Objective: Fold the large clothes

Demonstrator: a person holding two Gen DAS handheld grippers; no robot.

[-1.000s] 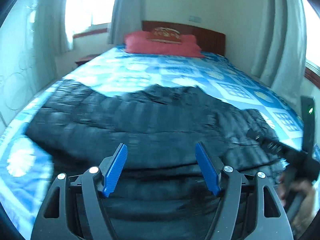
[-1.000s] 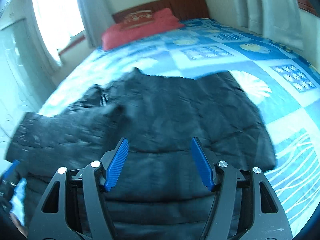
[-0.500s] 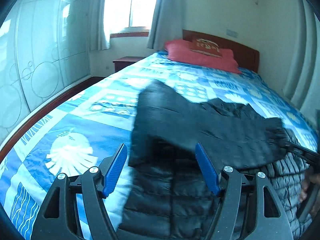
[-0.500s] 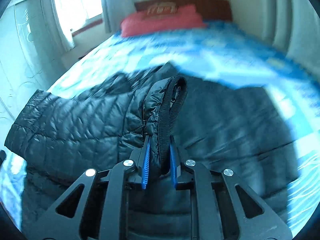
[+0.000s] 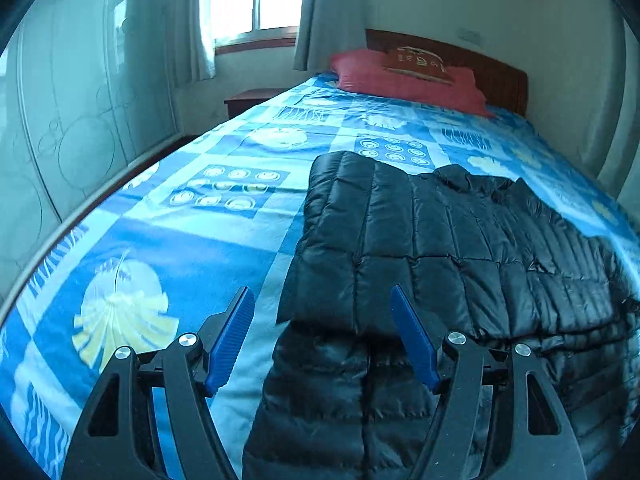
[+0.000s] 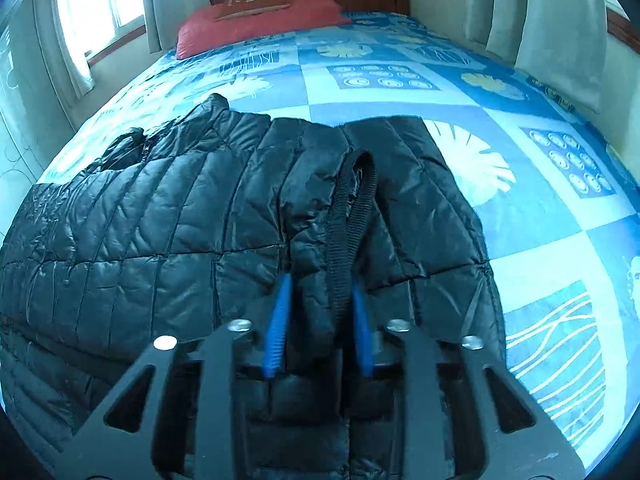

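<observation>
A black quilted puffer jacket lies on the blue patterned bed, one sleeve folded across its body. My left gripper is open and empty, hovering over the jacket's near left edge. In the right wrist view the jacket spreads to the left. My right gripper has its blue fingers partly apart around the sleeve's ribbed cuff, which stands between them. Motion blur hides whether the pads still touch it.
The bed fills both views, with a red pillow and wooden headboard at the far end. A wardrobe and a nightstand stand on the left. Curtains hang on the right.
The right gripper carried the sleeve cuff across the jacket and its fingers have spread wider. The left gripper swung left and stayed open. The sleeve now lies folded over the body.
</observation>
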